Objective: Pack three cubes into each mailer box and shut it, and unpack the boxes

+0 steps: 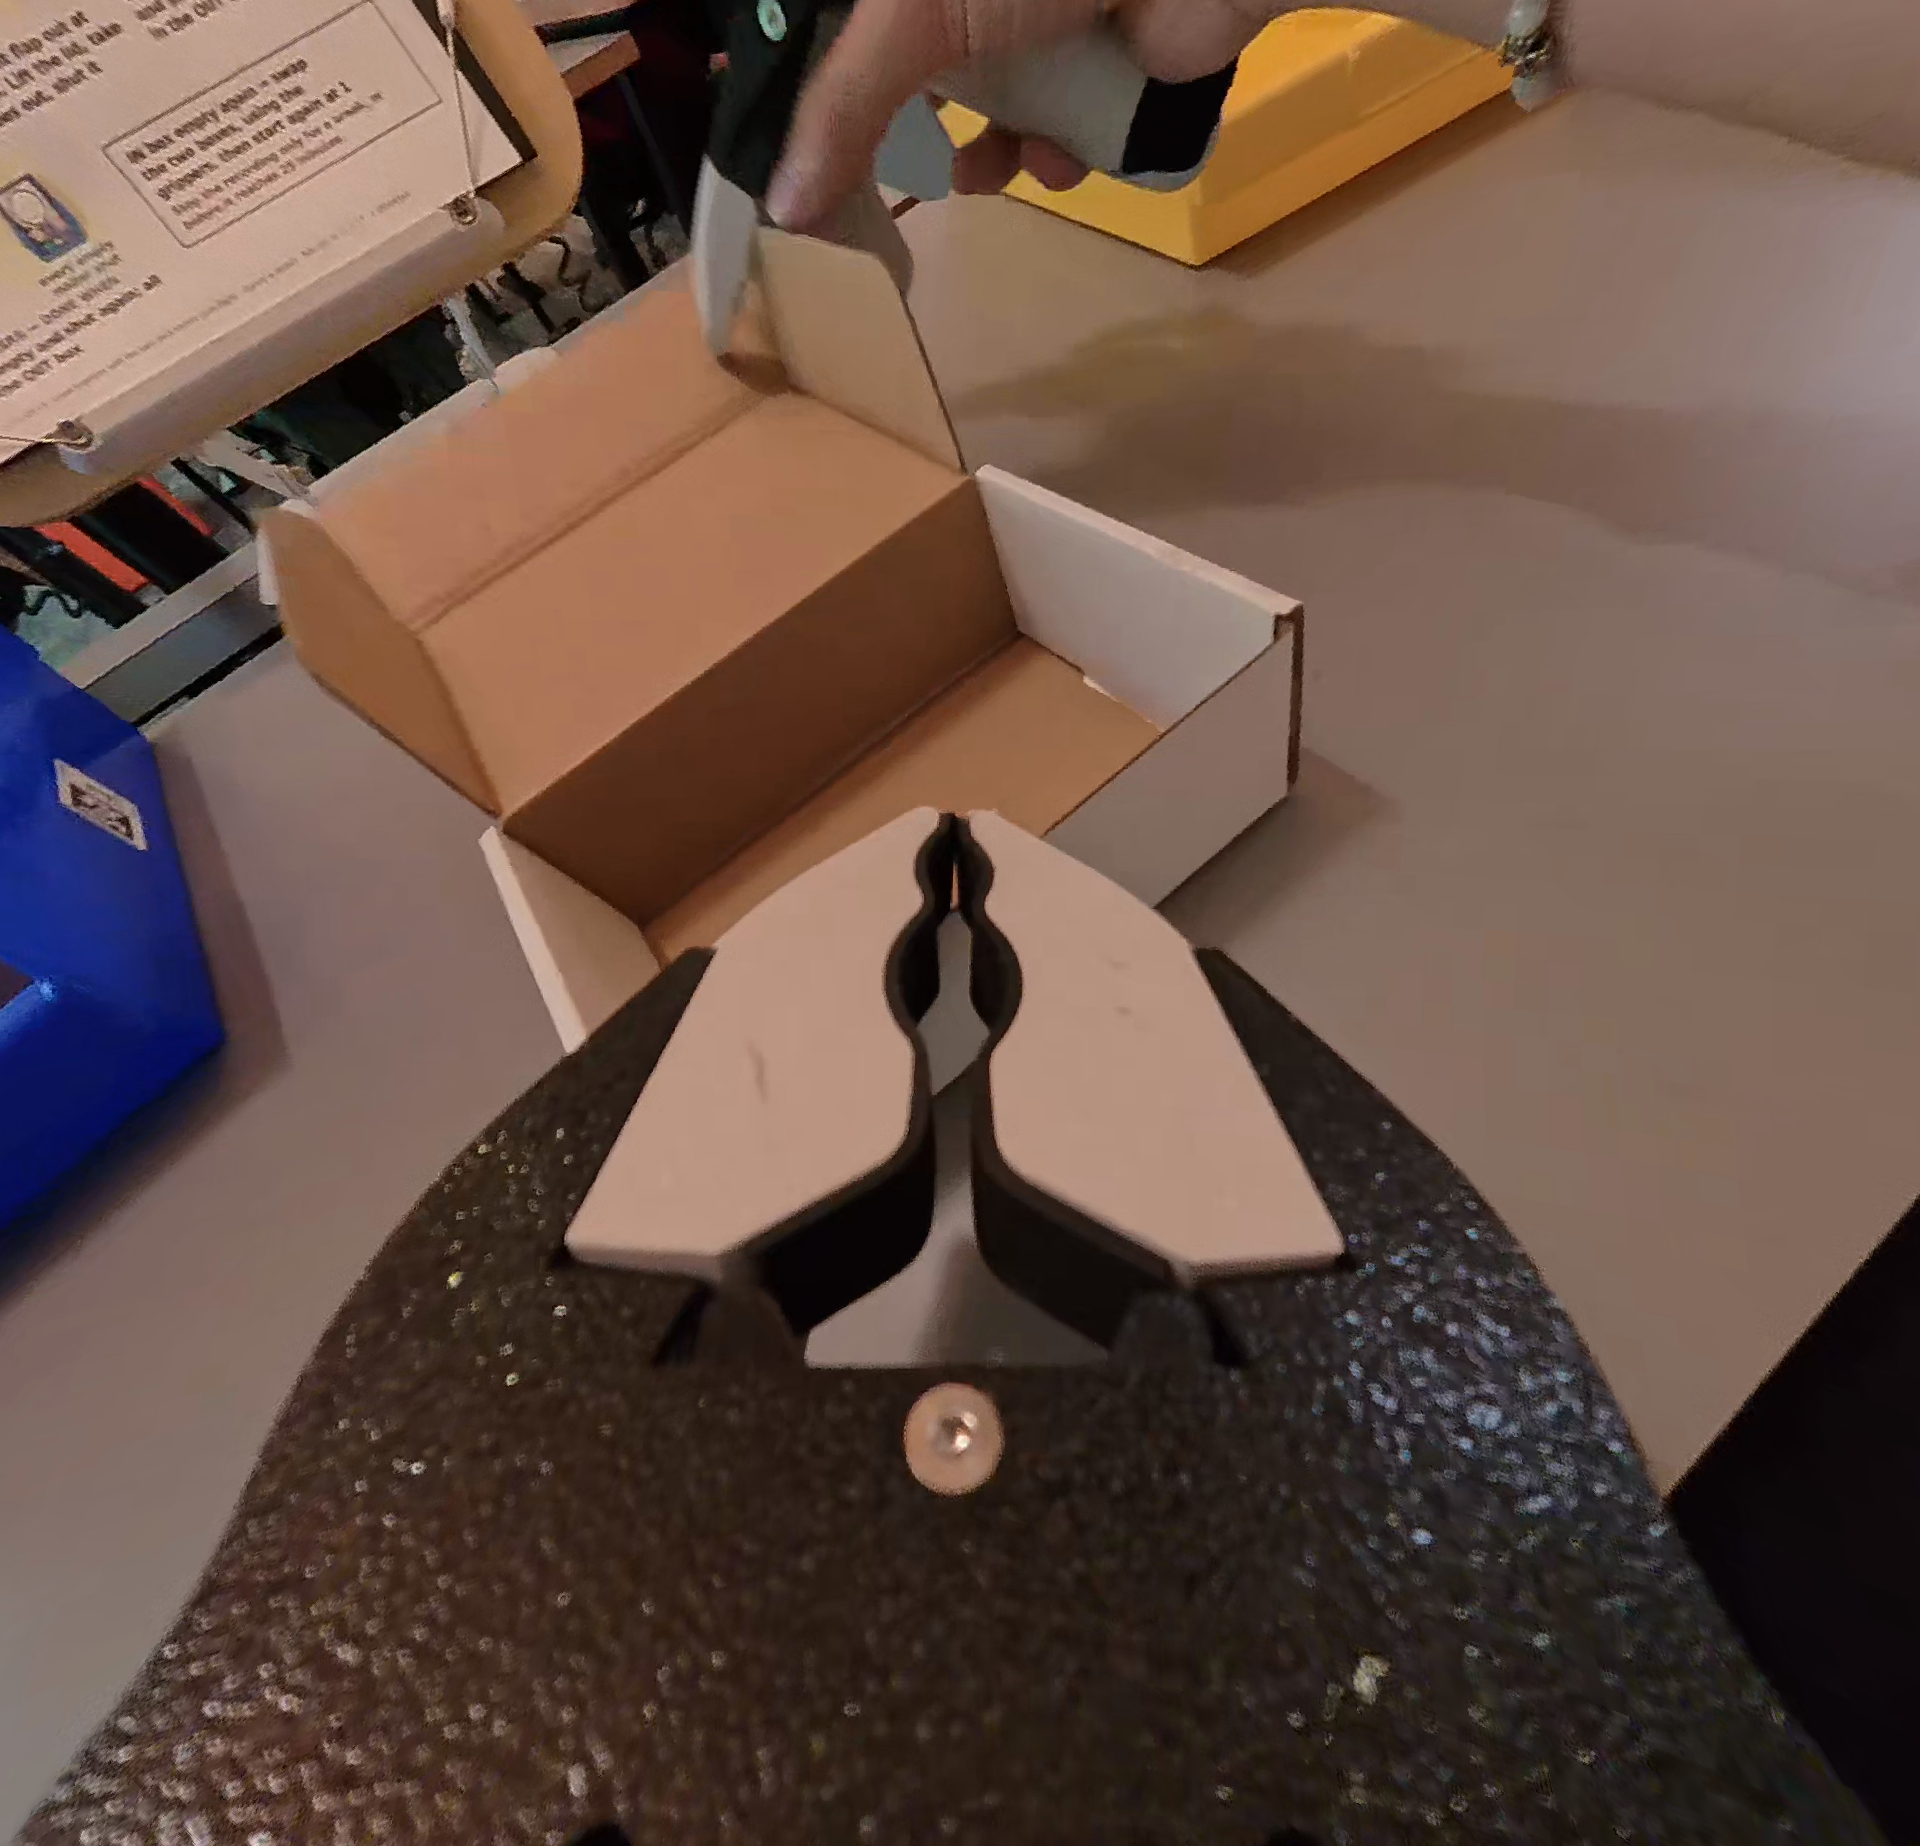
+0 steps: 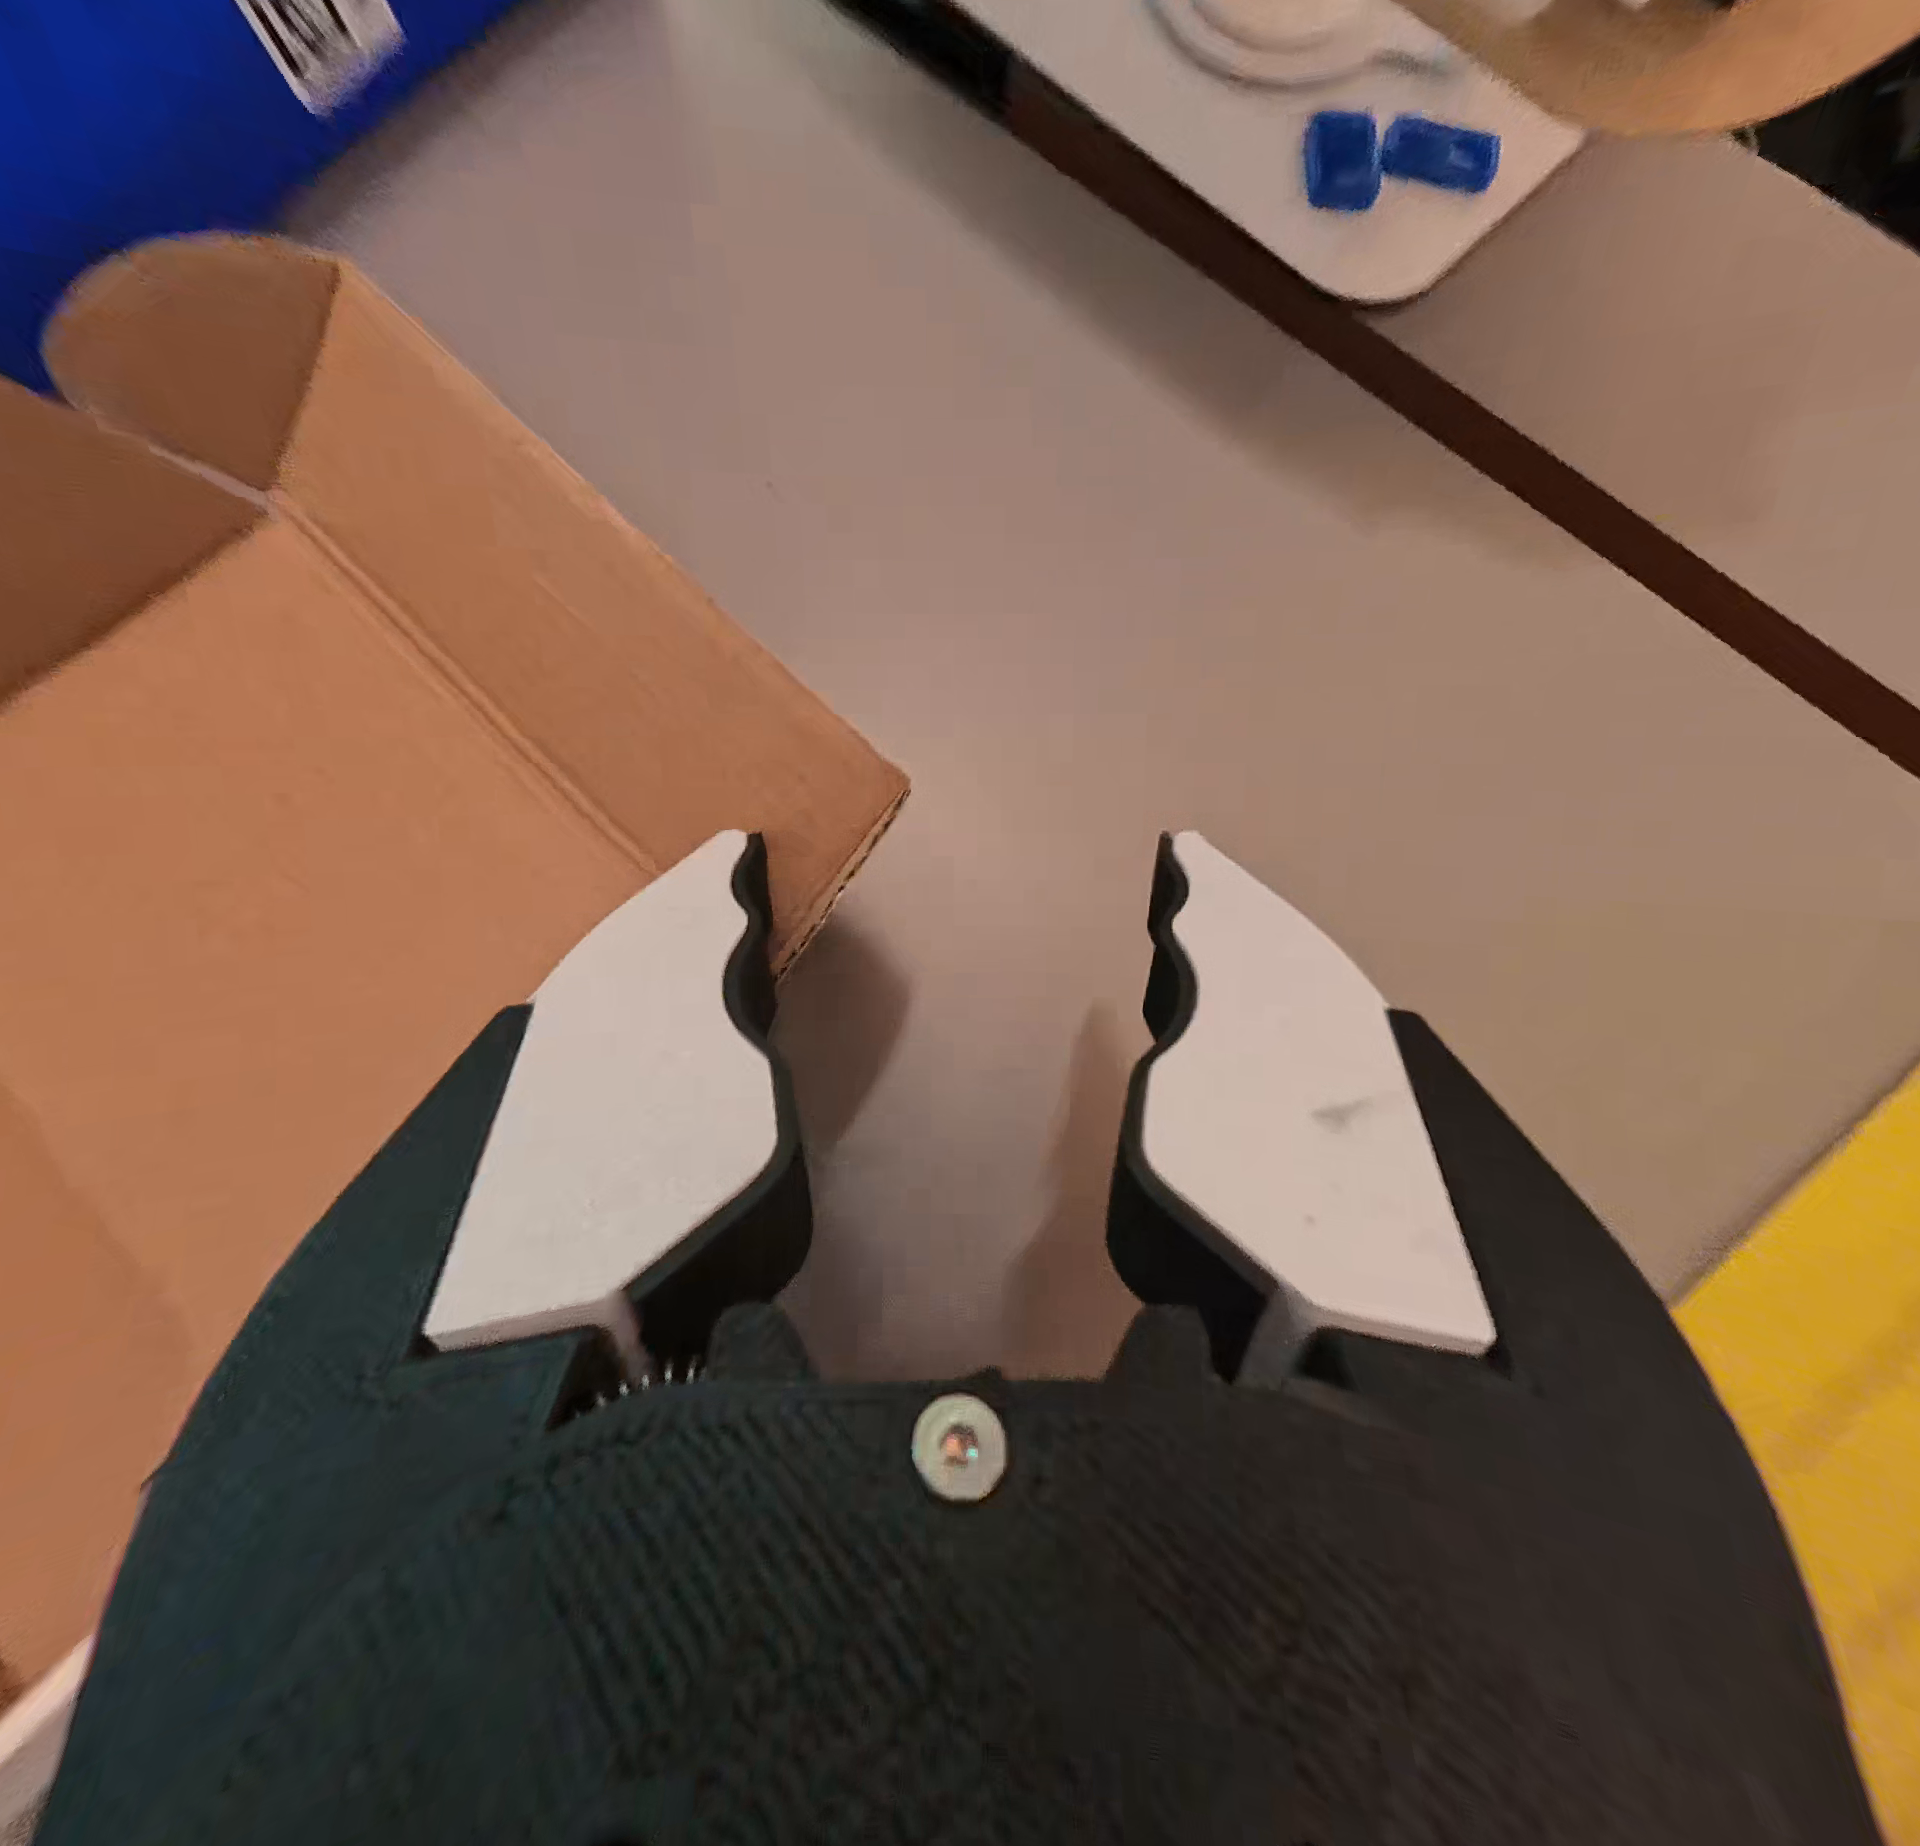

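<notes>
An open mailer box, white outside and brown inside, stands on the grey table. No cubes show inside it. Its lid leans back, with a side flap standing up at the far right. My left gripper is shut and empty, its tips over the box's near wall. My right gripper, held by a hand, hangs over the lid's right flap. In the right wrist view it is open, with the brown lid and its corner beside the left finger, and nothing between the fingers.
A blue bin stands left of the box and shows in the right wrist view. A yellow bin is at the far right, also. An instruction board hangs at the back left. A white device with blue pieces sits past the table edge. Some 25 cm of space lies between my two pairs of fingers.
</notes>
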Demonstrator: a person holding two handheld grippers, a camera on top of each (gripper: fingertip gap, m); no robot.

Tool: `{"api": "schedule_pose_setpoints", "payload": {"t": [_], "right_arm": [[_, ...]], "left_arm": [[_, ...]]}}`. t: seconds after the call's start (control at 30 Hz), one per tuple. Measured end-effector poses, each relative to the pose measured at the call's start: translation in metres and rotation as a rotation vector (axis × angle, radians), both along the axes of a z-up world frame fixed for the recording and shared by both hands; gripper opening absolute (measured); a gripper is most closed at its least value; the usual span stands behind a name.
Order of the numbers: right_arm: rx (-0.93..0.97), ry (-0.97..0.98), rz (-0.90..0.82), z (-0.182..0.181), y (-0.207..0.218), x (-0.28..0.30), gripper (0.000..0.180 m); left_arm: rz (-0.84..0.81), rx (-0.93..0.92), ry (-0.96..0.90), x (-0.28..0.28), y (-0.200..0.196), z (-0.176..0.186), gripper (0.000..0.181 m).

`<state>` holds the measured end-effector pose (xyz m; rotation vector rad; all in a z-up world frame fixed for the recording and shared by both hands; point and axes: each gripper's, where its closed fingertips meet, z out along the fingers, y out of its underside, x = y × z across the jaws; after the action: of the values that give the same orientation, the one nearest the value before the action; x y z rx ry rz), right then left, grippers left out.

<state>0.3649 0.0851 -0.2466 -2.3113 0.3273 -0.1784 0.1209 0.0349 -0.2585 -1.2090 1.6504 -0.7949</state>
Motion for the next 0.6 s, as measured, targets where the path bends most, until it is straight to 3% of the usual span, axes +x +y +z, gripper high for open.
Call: {"api": "schedule_pose_setpoints", "payload": {"t": [0.23,0.37,0.43,0.5,0.6], "right_arm": [[0.29,0.063,0.148,0.072,-0.001,-0.05,0.093],[0.445,0.023,0.12,0.108,-0.028,-0.068,0.103],[0.53,0.013,0.105,0.117,-0.042,-0.078,0.105],[0.554,0.017,0.143,0.115,-0.052,-0.094,0.105],[0.517,0.044,0.225,0.102,-0.06,-0.117,0.108]], "left_arm": [[-0.037,-0.046,-0.022,0.006,-0.004,0.006,0.008],[-0.019,-0.106,-0.133,0.005,0.015,0.042,0.014],[0.04,-0.132,-0.197,0.001,0.052,0.073,0.015],[0.152,-0.134,-0.209,-0.001,0.114,0.1,0.016],[0.266,-0.131,0.007,0.009,0.213,0.101,0.041]]}}
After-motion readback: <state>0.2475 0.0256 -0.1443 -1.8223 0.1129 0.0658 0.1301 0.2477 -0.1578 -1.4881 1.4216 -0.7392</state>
